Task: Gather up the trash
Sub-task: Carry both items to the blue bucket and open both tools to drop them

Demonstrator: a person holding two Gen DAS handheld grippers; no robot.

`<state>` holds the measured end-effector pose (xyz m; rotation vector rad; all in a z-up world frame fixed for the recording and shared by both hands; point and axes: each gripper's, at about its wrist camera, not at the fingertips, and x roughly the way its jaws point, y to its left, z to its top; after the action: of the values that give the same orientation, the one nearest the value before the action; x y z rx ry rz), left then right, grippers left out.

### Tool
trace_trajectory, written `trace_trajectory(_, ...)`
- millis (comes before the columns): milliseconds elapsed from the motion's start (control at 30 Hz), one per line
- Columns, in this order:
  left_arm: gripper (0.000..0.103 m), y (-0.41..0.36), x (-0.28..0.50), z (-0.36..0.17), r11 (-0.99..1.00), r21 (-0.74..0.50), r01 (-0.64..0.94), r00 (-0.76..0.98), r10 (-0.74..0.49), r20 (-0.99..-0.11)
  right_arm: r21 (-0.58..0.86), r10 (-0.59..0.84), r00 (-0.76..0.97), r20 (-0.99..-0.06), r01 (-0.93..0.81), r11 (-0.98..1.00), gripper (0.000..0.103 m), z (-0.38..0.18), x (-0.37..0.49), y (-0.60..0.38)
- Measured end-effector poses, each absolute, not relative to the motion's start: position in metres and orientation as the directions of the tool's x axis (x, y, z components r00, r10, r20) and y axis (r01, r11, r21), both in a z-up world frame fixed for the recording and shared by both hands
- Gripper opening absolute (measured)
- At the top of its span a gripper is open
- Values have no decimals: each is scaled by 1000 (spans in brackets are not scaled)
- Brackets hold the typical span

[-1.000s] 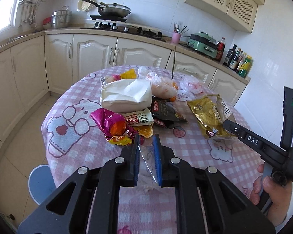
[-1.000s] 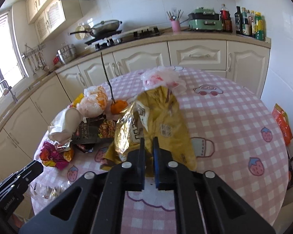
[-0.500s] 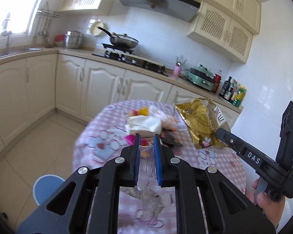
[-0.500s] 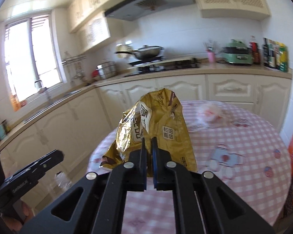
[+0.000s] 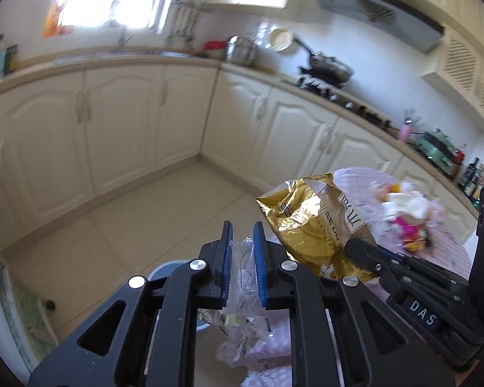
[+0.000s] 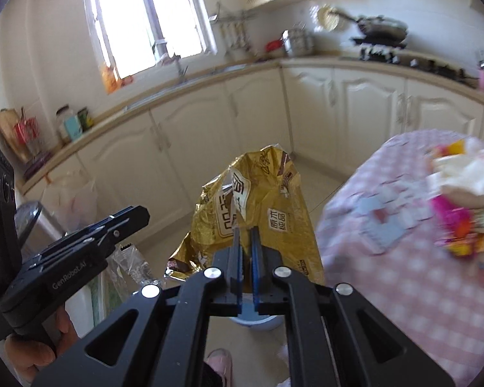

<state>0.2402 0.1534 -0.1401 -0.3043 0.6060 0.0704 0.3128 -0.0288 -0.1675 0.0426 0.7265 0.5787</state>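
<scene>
The left tongs (image 5: 242,251) are sitting at the lower middle of the left wrist view, pinched tight on a crumpled clear plastic wrapper (image 5: 242,306) that is hanging down between and below the blue pads (image 5: 226,264). Just to their right, the right tongs (image 5: 355,248) are clamping the lower edge of a gold foil snack bag (image 5: 309,222), which is standing up above them.

In the right wrist view the right tongs (image 6: 246,251) are gripping the gold foil snack bag (image 6: 258,213) at centre frame, almost fully closed on its thin foil, with the bag rising crumpled above the fingers. The left tongs (image 6: 135,216) are reaching in from the left edge, the clear plastic wrapper (image 6: 135,264) dangling beneath them.

The counter (image 6: 403,274), under a pink checked cloth, is filling the right side, with more wrappers (image 6: 461,200) piled blurrily at its far right. A blue bin (image 6: 255,317) is showing on the floor directly below the bag.
</scene>
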Motion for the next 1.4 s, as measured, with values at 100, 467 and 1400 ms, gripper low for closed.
trace_trajectory(100, 12, 176, 264, -172, 942, -259, -216, 776, 5, -631, 253, 515, 515, -685, -494, 831, 5, -205, 343, 4)
trace_trajectory(467, 12, 215, 348, -286, 914, -265, -307, 626, -16, -780, 264, 425, 303, -853, -451, 852, 8, -332, 422, 99)
trace_trajectory(1400, 39, 235, 400, -329, 906, -259, -336, 563, -27, -826, 193, 347, 419, -839, -367, 910, 43, -346, 465, 85)
